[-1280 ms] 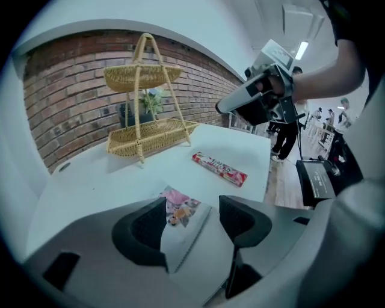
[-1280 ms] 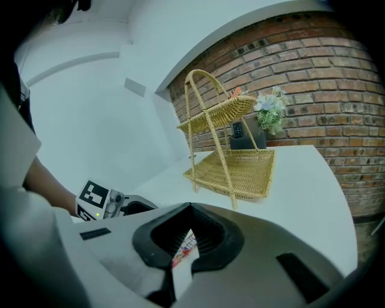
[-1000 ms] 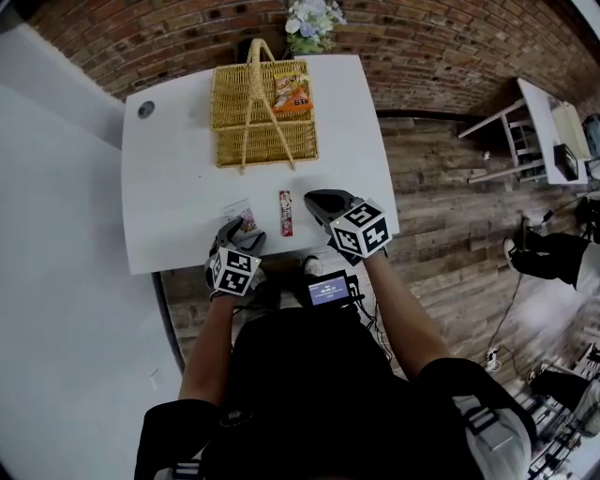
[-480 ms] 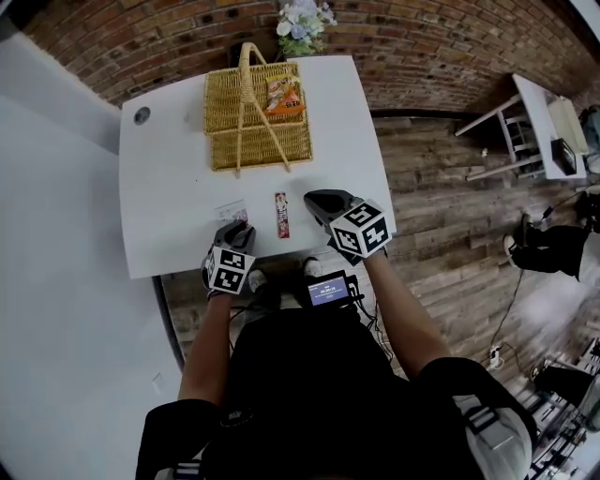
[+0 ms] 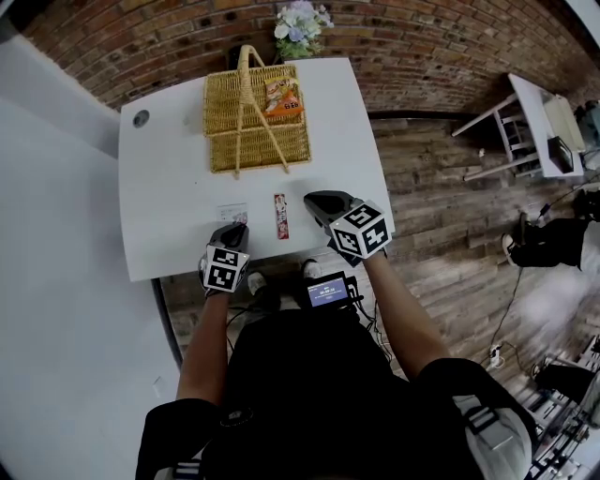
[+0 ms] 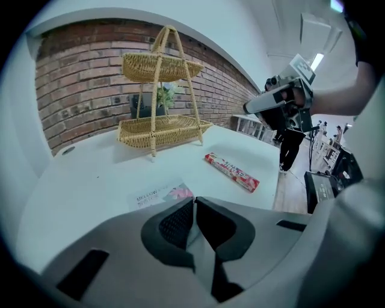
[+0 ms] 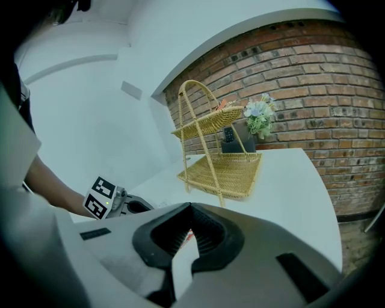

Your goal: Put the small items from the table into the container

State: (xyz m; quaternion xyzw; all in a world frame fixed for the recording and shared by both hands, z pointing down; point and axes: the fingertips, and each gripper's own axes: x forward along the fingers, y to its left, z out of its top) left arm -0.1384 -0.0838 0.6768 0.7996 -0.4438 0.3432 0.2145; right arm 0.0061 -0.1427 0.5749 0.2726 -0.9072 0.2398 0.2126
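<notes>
On the white surface (image 5: 169, 187), in the head view, a two-tier wicker basket (image 5: 258, 141) stands at the far edge with an orange snack packet (image 5: 281, 97) in its upper tray. Flowers (image 5: 298, 21) sit beyond that edge, against a brick wall. Near the near edge lie two small items side by side but apart: a flat, pale sachet (image 5: 232, 212) and, to its right, a slim red and white candy stick (image 5: 280, 216) lying lengthwise toward the basket. The left gripper (image 5: 234, 231) points down at the sachet's near edge. The right gripper (image 5: 314, 201) hovers over the surface right of the candy stick.

In the left gripper view, the left gripper (image 6: 194, 203) has its jaws closing, the tips almost meeting on the near edge of the sachet (image 6: 157, 195). The sachet is a thin, light rectangle with dark lettering and a pink picture at one end. The candy stick (image 6: 232, 172) lies further right, a long red wrapper with white print. The basket (image 6: 159, 129) stands well beyond, and the right gripper (image 6: 248, 109) hangs in the air at the right.

In the right gripper view, the right gripper (image 7: 190, 207) has its jaws pressed together with nothing between them. A sliver of the red candy stick (image 7: 188, 234) shows below them. The left gripper (image 7: 135, 206) is low at the left, and the basket (image 7: 219, 171) stands ahead.
</notes>
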